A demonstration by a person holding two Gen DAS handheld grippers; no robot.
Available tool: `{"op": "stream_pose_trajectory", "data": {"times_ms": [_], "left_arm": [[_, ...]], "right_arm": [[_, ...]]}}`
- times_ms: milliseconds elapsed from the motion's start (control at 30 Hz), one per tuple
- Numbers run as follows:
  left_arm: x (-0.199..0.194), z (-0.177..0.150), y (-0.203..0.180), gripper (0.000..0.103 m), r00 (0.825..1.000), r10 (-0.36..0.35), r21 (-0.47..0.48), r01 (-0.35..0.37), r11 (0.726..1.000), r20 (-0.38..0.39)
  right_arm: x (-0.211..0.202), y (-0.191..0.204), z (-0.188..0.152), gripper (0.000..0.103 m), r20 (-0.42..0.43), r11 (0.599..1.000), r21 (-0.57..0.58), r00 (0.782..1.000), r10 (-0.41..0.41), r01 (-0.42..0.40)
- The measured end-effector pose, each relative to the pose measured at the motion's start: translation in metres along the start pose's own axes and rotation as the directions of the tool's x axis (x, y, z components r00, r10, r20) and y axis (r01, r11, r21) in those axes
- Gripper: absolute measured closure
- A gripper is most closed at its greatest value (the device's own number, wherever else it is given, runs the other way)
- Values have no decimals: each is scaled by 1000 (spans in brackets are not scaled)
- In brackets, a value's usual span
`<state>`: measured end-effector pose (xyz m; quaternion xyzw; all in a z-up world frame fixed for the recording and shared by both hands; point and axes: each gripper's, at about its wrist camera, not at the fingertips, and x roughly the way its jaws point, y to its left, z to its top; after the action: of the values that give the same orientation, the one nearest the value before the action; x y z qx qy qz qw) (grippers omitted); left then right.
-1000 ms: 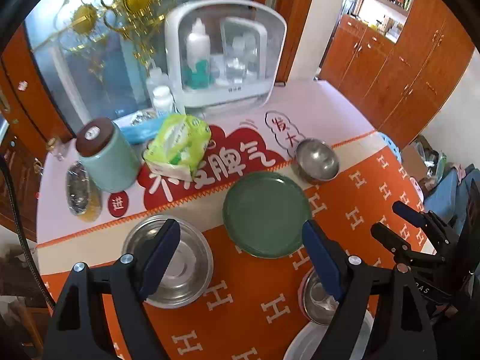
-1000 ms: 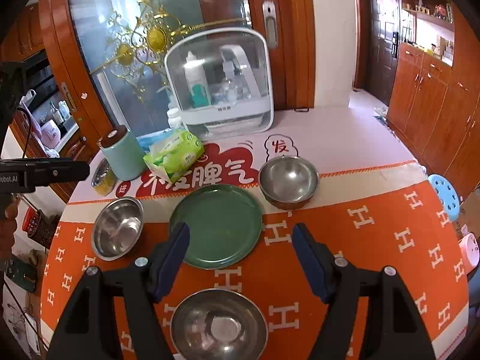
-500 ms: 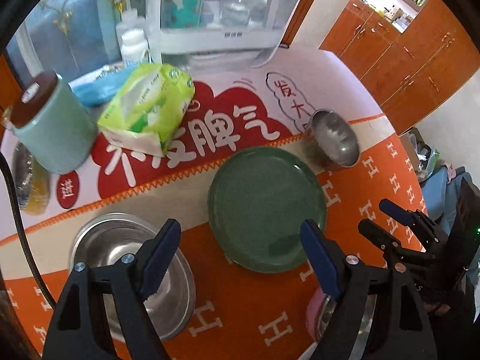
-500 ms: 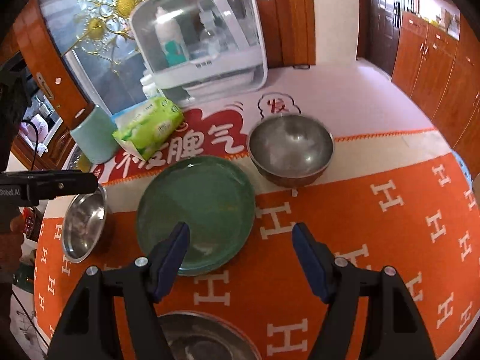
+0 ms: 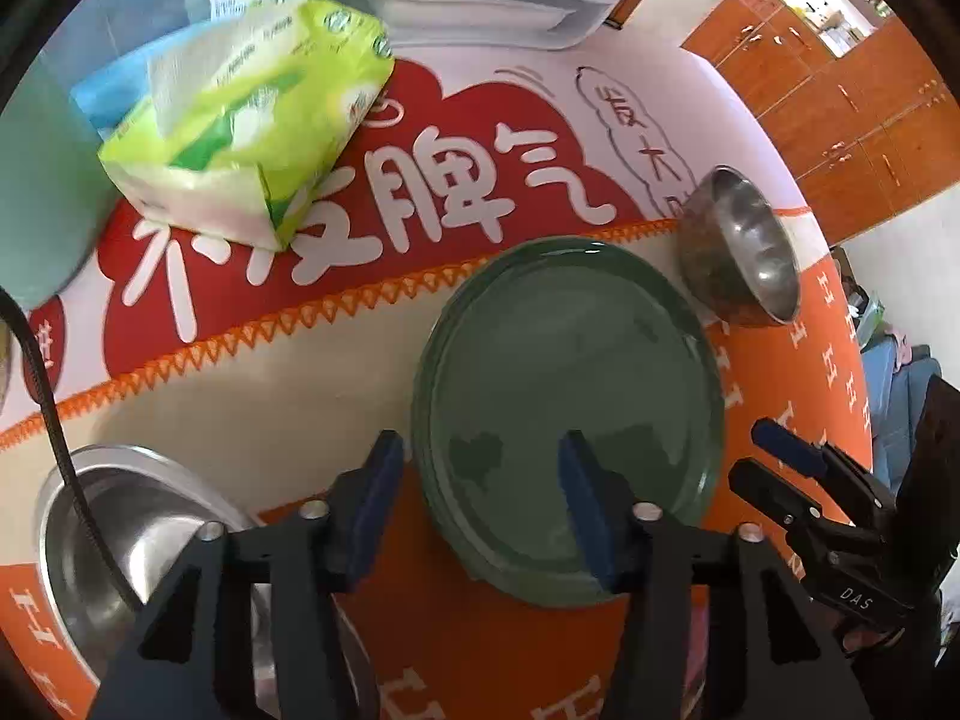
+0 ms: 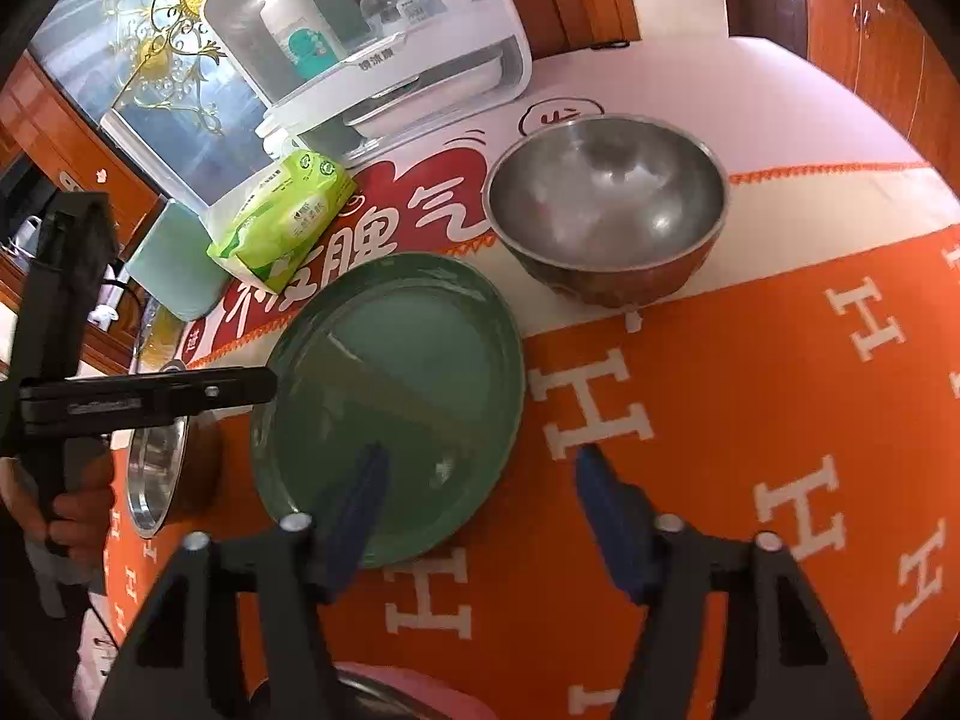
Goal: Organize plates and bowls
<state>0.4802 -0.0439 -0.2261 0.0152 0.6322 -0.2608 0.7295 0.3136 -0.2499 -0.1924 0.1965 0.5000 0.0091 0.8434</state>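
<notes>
Tongs, left and right, just narrowing, straddle green plate rims (plate empty), unclamped.

Black tools, blue pads

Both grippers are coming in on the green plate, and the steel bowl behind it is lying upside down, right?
Not quite: the steel bowl stands upright, its open mouth facing up, as the right wrist view shows. The rest holds: the left gripper and right gripper straddle opposite rims of the green plate, jaws just closing, pads not yet pressing.
</notes>
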Motion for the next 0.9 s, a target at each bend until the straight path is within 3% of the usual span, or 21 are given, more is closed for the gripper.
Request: {"op": "stream_pose_trajectory", "data": {"times_ms": [167,267,567,733,900], "left_arm": [[7,1,1,58,1000,-6,21,6,1000,17],[11,3,2,59,1000,-3,38,2,999,27],[20,5,0,66,999,34,56,-35,998,27],[24,6,0,74,998,54,49,-55,997,26],[25,5,-3,74,996,80,72,-83,994,37]], "right_arm": [[12,-9,-1,75,-31,1000,26,999,11,-10],[15,-16,1,84,-42,998,58,998,43,-41],[19,-16,1,93,-53,996,65,997,60,-56],[19,-16,1,93,-55,997,62,997,60,-56],[20,-17,2,93,-57,997,56,997,55,-52]]}}
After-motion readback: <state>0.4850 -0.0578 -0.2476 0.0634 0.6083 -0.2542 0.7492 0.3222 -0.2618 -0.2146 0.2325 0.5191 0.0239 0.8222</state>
